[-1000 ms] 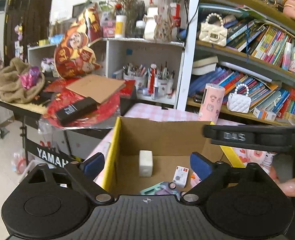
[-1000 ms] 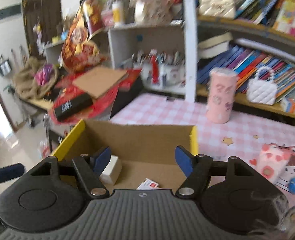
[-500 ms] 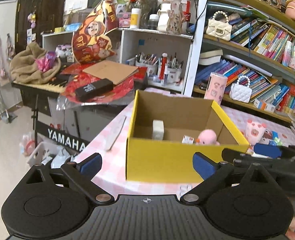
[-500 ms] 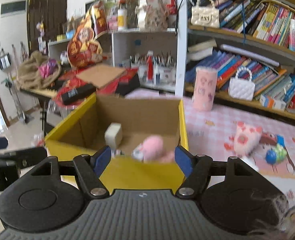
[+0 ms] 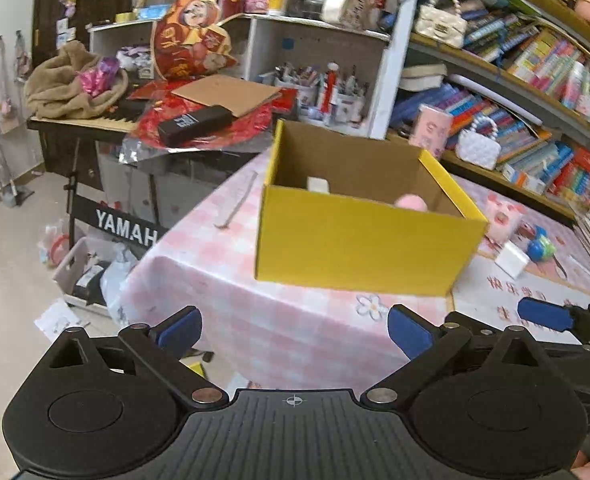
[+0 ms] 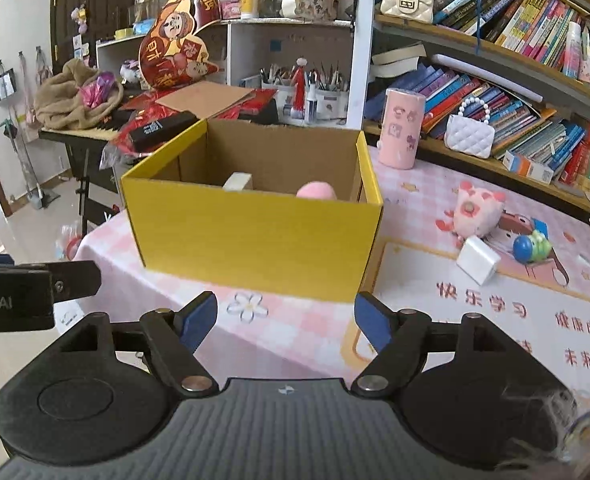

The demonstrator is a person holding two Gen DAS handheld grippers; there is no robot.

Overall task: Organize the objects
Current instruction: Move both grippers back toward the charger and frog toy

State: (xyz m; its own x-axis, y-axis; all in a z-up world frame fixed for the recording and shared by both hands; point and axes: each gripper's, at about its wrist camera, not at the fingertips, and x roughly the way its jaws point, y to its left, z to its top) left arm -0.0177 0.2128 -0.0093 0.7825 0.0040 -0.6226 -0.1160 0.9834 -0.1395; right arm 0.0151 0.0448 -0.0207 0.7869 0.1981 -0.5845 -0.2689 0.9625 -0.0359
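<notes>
Pink plush toy (image 6: 478,209): on surface right of yellow box (image 6: 255,236); probably soft, light; grip across body. Left gripper (image 5: 293,326) jaws wide, empty; right gripper (image 6: 285,314) jaws opening, empty.

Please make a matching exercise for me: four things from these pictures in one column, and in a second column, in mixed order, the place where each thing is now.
Things:
1. pink plush ball
2. white cube
3. white quilted purse
4. black box

Places:
A. on the red foil beside the keyboard
B. inside the yellow box
C. on the lower bookshelf, in front of the books
D. on the table mat, beside the blue and green toy

Pairs: 1-B, 2-D, 3-C, 4-A
</notes>
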